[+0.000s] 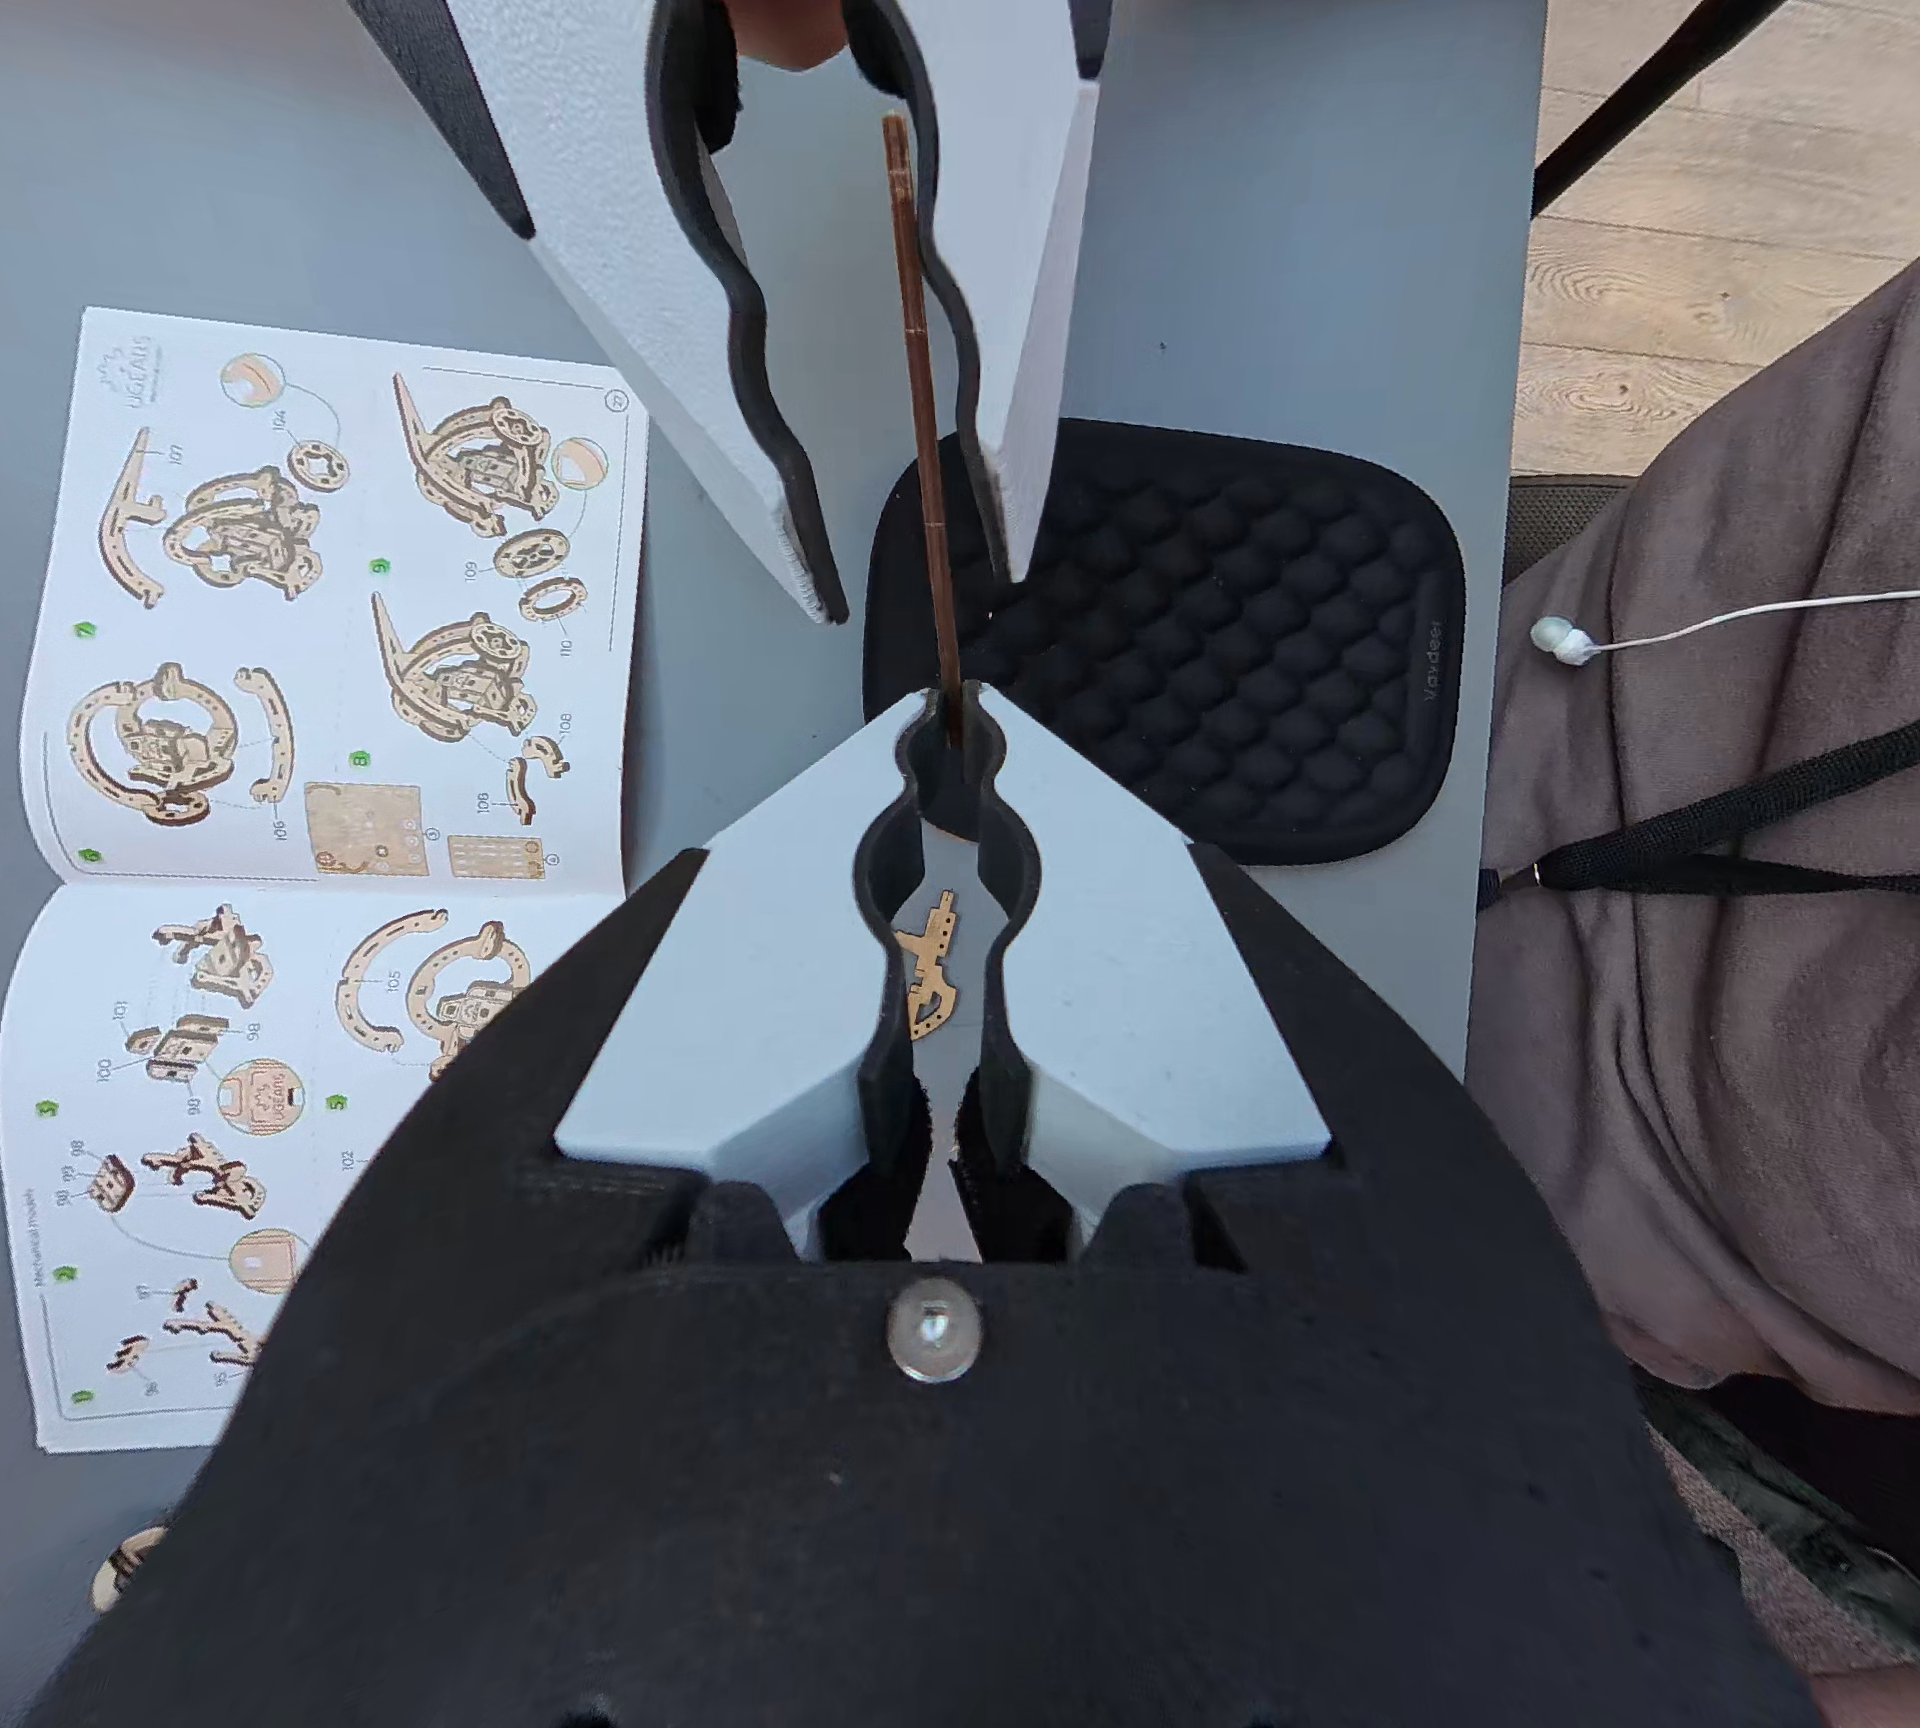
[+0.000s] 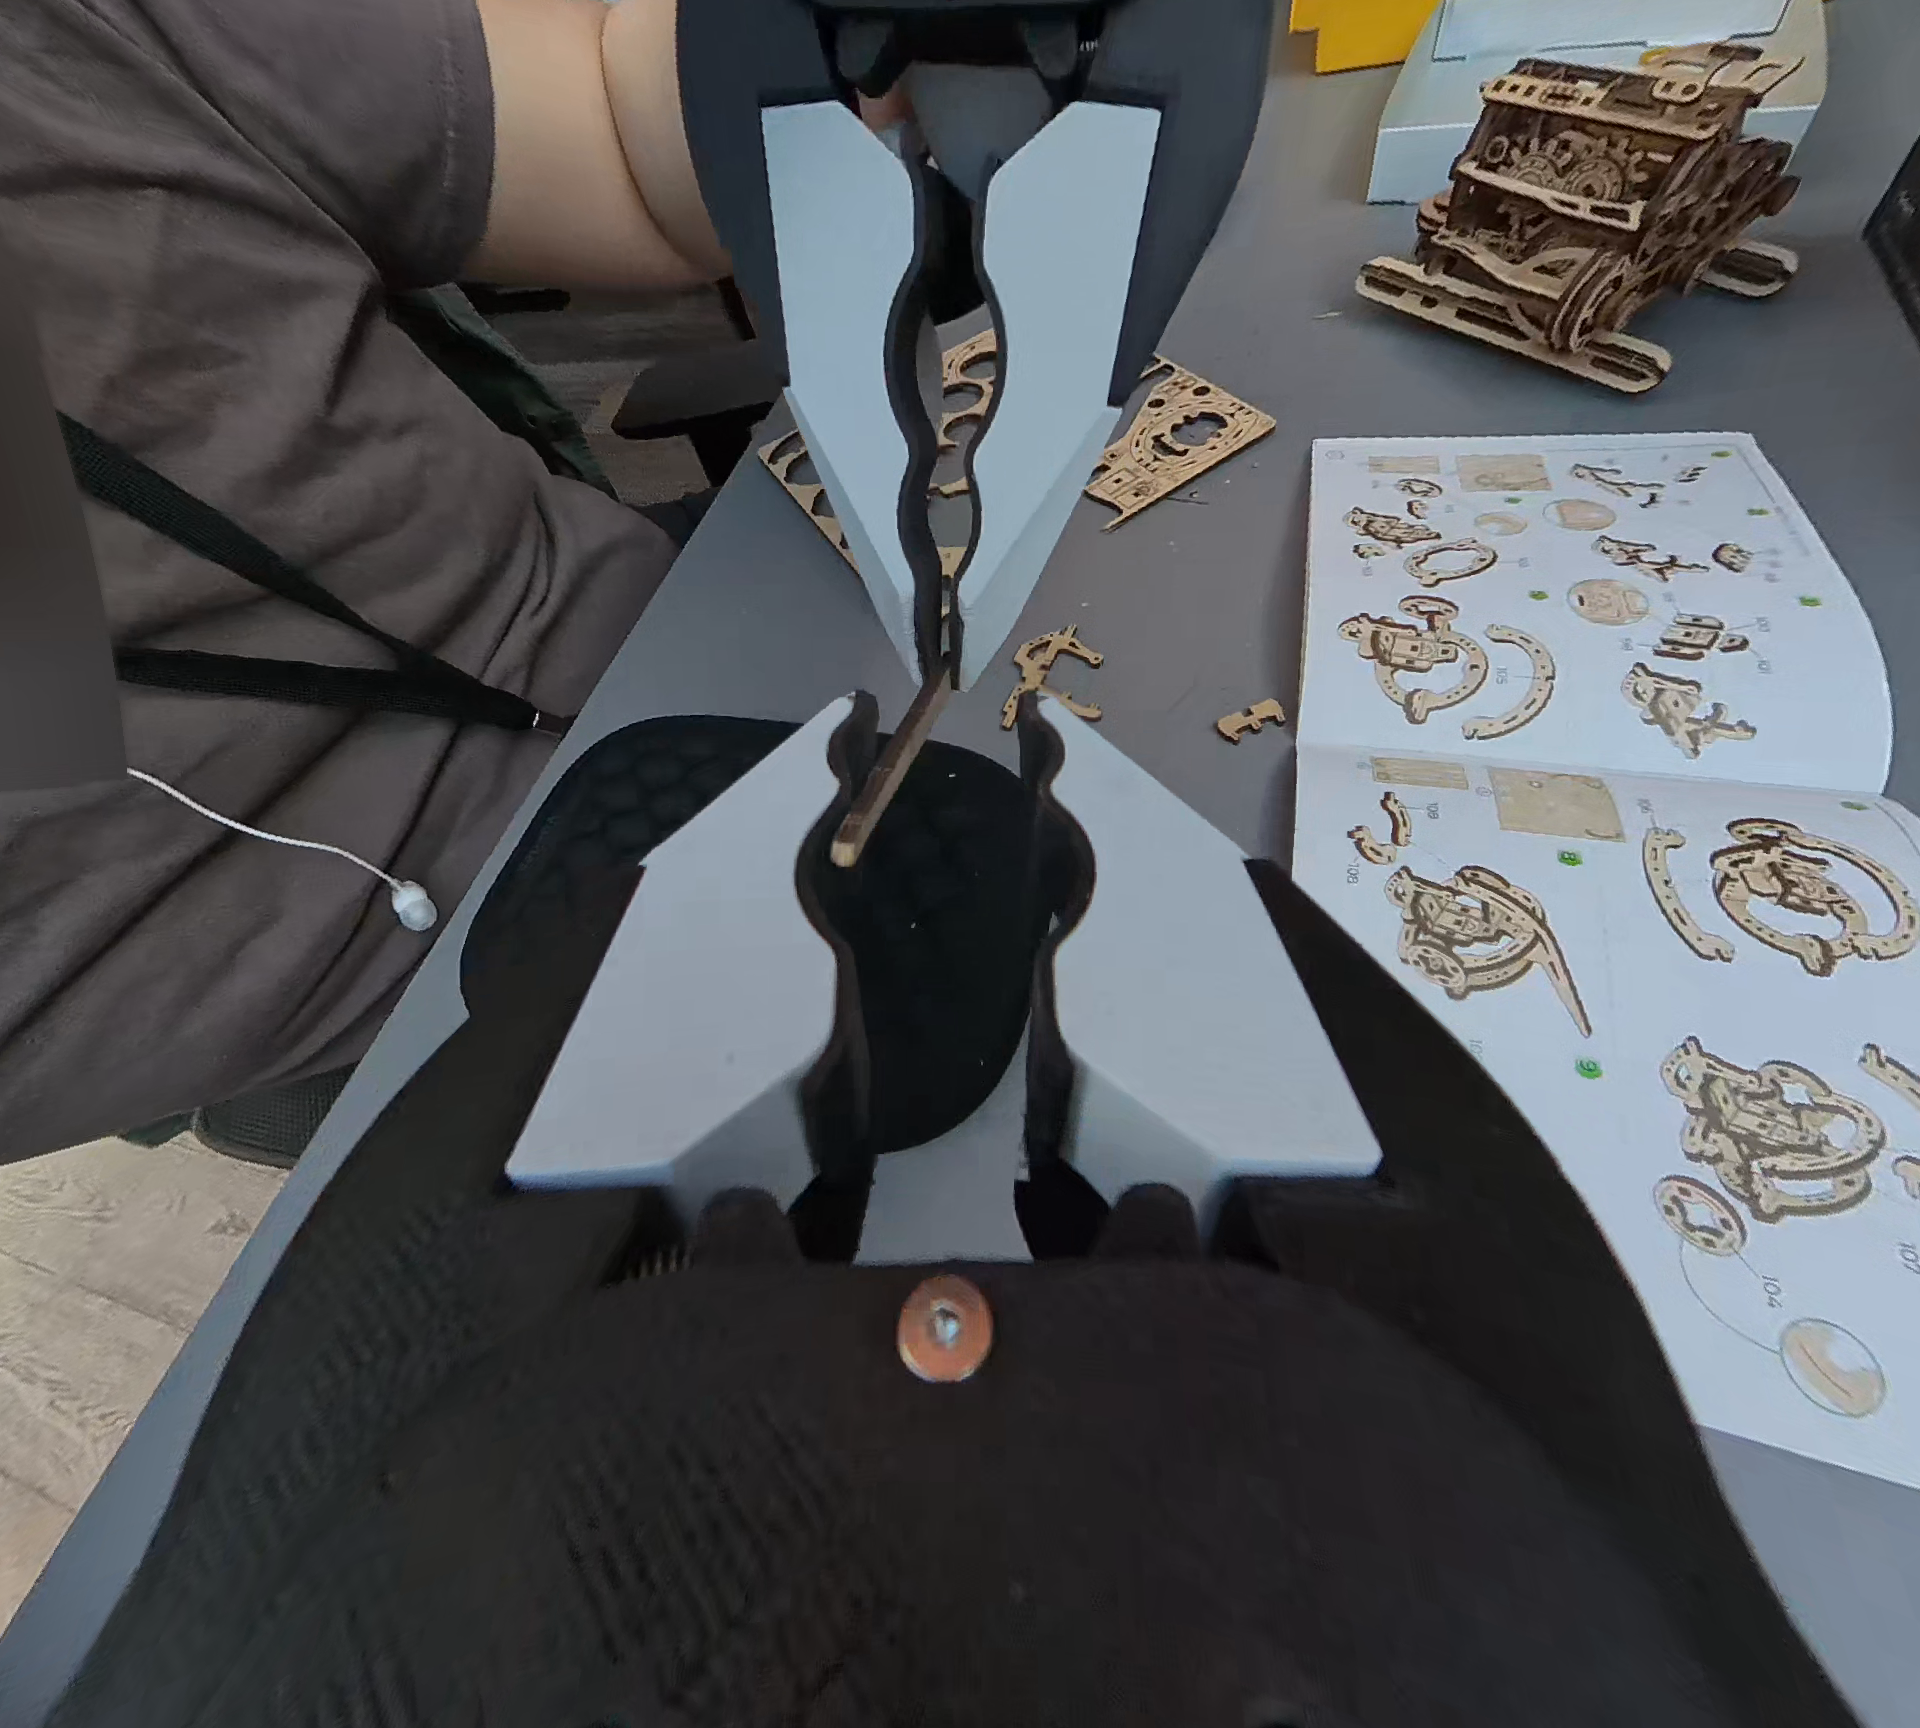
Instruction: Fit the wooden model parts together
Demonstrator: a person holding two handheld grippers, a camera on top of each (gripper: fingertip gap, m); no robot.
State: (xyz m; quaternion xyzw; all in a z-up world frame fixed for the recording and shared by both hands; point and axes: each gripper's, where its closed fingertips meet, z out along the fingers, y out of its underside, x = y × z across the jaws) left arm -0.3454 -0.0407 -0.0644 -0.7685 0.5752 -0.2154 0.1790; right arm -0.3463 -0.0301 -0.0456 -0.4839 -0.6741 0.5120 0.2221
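Above the black pad [image 1: 1195,639], left gripper [image 1: 951,712] pinches a thin wooden piece [image 1: 925,431] by one end; right gripper [image 2: 940,722] gapes around it. Off-centre closing could twist it loose.

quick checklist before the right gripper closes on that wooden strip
1. Left gripper hold on the wooden strip: ok, shut on one end at the fingertips.
2. Right gripper open: ok, jaws wide apart.
3. Strip's free end between the right gripper's fingers: ok.
4. Strip centred in that gap: not ok, it slants close to one finger.
5. Mating part ready: cannot tell; loose wooden parts lie on the table.
6. Instruction booklet open: ok.
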